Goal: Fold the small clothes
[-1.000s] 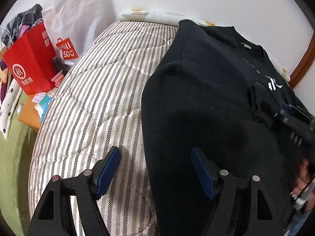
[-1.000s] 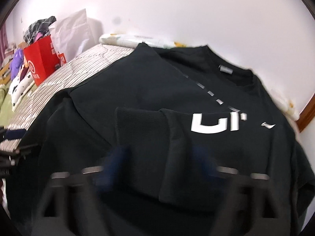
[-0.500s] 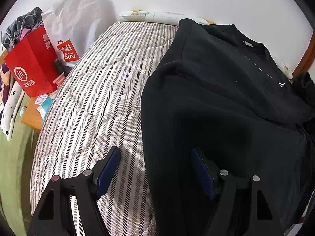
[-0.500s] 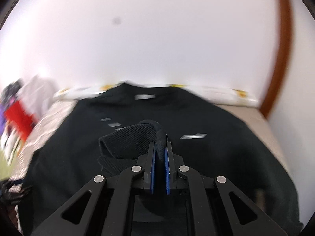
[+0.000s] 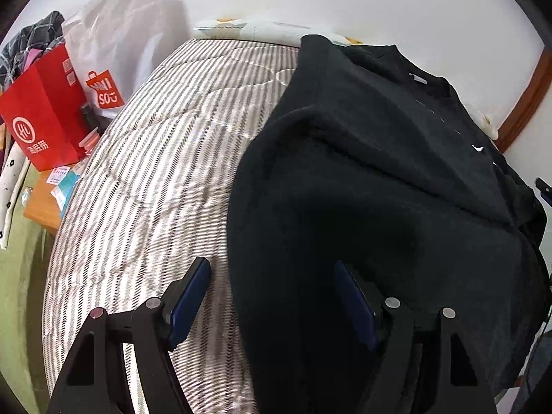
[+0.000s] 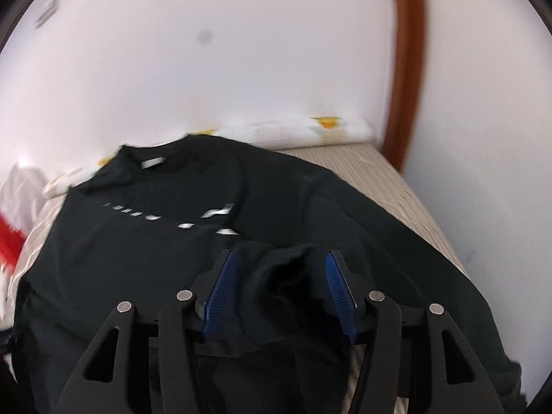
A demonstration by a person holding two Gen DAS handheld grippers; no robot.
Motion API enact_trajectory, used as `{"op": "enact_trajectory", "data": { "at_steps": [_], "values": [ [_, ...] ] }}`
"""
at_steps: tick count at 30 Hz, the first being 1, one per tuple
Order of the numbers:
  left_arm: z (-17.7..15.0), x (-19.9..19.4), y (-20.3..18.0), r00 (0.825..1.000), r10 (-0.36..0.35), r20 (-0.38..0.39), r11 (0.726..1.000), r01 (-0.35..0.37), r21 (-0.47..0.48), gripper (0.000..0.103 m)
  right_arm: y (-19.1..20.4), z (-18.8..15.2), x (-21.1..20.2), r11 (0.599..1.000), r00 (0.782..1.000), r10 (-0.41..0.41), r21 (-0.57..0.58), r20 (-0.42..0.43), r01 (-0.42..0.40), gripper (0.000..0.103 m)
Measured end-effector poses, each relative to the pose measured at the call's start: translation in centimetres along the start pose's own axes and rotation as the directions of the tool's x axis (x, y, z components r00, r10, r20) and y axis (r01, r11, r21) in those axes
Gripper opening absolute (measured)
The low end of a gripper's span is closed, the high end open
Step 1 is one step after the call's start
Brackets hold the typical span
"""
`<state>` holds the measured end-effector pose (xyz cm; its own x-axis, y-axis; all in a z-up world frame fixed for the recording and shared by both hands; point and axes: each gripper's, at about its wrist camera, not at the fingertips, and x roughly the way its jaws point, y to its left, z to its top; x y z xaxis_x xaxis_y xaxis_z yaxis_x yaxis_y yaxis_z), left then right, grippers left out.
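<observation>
A black sweatshirt with white print lies spread on the striped bed. My left gripper is open above the garment's left edge, with one finger over the striped cover and the other over black cloth. In the right wrist view, my right gripper is over the sweatshirt and its jaws are opening. The bunched black sleeve cuff lies between its blue pads, which stand clear of it. A bit of the right gripper shows at the far right of the left wrist view.
A red paper bag and a white shopping bag stand left of the bed beside a wooden stand. A white and yellow roll lies along the wall at the far end. A brown frame rises at the right corner.
My right gripper shut on the sleeve cuff that lay on the chest, carried it to the right and has now parted its jaws. The left gripper has stayed where it was.
</observation>
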<state>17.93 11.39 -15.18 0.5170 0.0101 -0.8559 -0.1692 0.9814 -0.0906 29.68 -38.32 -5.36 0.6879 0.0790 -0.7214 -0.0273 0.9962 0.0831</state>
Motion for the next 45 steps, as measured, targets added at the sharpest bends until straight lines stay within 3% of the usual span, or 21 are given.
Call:
{"op": "enact_trajectory", "data": {
  "at_steps": [2, 4, 7, 9, 14, 18, 21, 25, 32, 35, 36, 37, 38, 39, 43, 45],
  "values": [
    [0.0, -0.1, -0.4, 1.000, 0.002, 0.005, 1.000, -0.002, 0.012, 0.072, 1.9, -0.2, 1.1, 0.996, 1.000, -0.007, -0.084, -0.026, 0.005, 0.054],
    [0.2, -0.4, -0.6, 1.000, 0.010, 0.019, 1.000, -0.010, 0.023, 0.072, 2.8, -0.7, 2.7, 0.988, 0.996, -0.068, -0.140, -0.057, 0.060, 0.054],
    [0.9, -0.9, -0.5, 0.998, 0.051, 0.047, 0.998, -0.053, 0.040, 0.072, 3.0, -1.3, 4.0, 0.980, 0.986, -0.121, -0.169, -0.112, 0.101, 0.054],
    [1.8, -0.8, -0.1, 0.995, 0.083, 0.054, 0.996, -0.085, 0.038, 0.072, 3.7, -0.7, 3.1, 0.979, 0.989, -0.117, -0.178, -0.093, 0.100, 0.054],
    [4.1, -0.7, 0.4, 0.990, 0.122, 0.073, 0.992, -0.125, 0.031, 0.072, 9.4, 2.7, 1.3, 0.973, 0.999, 0.003, -0.232, -0.048, -0.014, 0.056],
    [5.3, -0.3, -0.2, 0.986, 0.126, 0.105, 0.989, -0.133, 0.065, 0.071, 16.5, 5.1, 3.7, 0.942, 0.989, 0.146, -0.299, -0.039, -0.151, 0.056],
    [5.8, 0.4, -0.5, 0.982, 0.143, 0.123, 0.983, -0.155, 0.097, 0.059, 21.6, 6.1, 6.3, 0.914, 0.965, 0.254, -0.309, -0.064, -0.261, 0.056],
    [6.4, 1.3, -0.4, 0.986, 0.100, 0.130, 0.990, -0.112, 0.084, 0.048, 27.2, 7.2, 9.9, 0.869, 0.927, 0.357, -0.321, -0.118, -0.376, 0.056],
    [7.3, 3.0, -0.7, 0.985, 0.087, 0.146, 0.988, -0.104, 0.118, 0.038, 35.3, 8.3, 15.8, 0.803, 0.886, 0.423, -0.373, -0.191, -0.464, 0.057],
    [7.5, 3.3, -0.8, 0.987, 0.057, 0.148, 0.987, -0.078, 0.137, 0.024, 37.4, 8.8, 18.2, 0.789, 0.868, 0.441, -0.362, -0.227, -0.496, 0.057],
    [7.6, 3.4, -0.8, 0.988, 0.046, 0.145, 0.988, -0.067, 0.140, 0.018, 38.2, 8.9, 18.9, 0.785, 0.865, 0.438, -0.366, -0.243, -0.500, 0.056],
    [7.6, 3.4, -0.7, 0.989, 0.032, 0.142, 0.989, -0.051, 0.135, 0.009, 38.7, 8.9, 19.6, 0.779, 0.861, 0.439, -0.368, -0.258, -0.508, 0.044],
    [7.7, 3.3, -0.5, 0.990, 0.013, 0.141, 0.992, -0.030, 0.122, 0.008, 39.2, 8.8, 20.1, 0.771, 0.853, 0.442, -0.369, -0.278, -0.519, 0.033],
    [7.8, 3.0, -0.3, 0.989, 0.002, 0.147, 0.994, -0.017, 0.104, 0.008, 39.7, 8.6, 20.5, 0.761, 0.843, 0.446, -0.369, -0.301, -0.534, 0.012],
    [8.0, 2.3, 1.2, 0.986, -0.027, 0.165, 0.999, 0.020, 0.042, 0.007, 41.0, 8.9, 19.5, 0.733, 0.842, 0.473, -0.414, -0.258, -0.539, 0.010],
    [8.2, 2.4, 2.5, 0.987, -0.061, 0.148, 0.998, 0.063, -0.005, 0.007, 41.7, 9.7, 19.1, 0.725, 0.823, 0.510, -0.391, -0.250, -0.567, 0.010]
  ]
}}
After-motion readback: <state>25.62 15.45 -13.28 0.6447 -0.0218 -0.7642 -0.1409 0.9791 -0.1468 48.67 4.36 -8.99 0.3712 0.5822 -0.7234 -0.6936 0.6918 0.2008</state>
